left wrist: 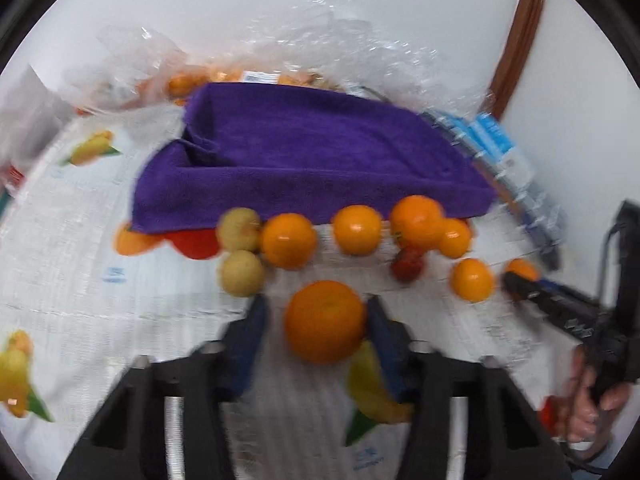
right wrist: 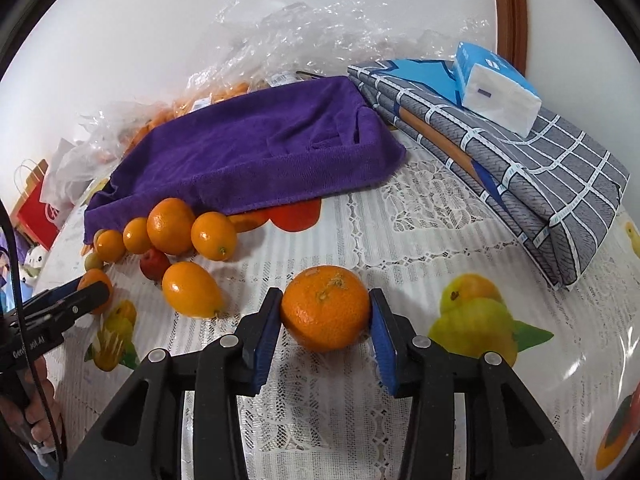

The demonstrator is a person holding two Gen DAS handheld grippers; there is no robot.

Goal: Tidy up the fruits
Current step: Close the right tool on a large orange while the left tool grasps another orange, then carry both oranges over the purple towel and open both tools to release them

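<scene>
The table (right wrist: 440, 216), under a lace cloth printed with fruit, fills both views. At its back lies a purple towel (right wrist: 256, 148), with a folded checked cloth (right wrist: 540, 168) beside it and a tissue pack (right wrist: 496, 88) on top of that. A row of loose fruit (left wrist: 356, 230), mostly small oranges with two pale yellow ones and a red one, lines the towel's near edge.

Each hand already has its own fruit straight ahead, between its fingers, so neither needs to reach sideways. The right gripper (right wrist: 326, 294) pinches a dimpled orange (right wrist: 325, 312) low over the near table, with both blue pads pressed on its flanks and the stem scar facing up. The left gripper (left wrist: 317, 304) straddles a round orange (left wrist: 325, 328) just in front of the row. One pad touches it and the other seems a sliver off, but blur hides whether it is truly gripped. Both fruits are near-round, so no long axis matters.
</scene>
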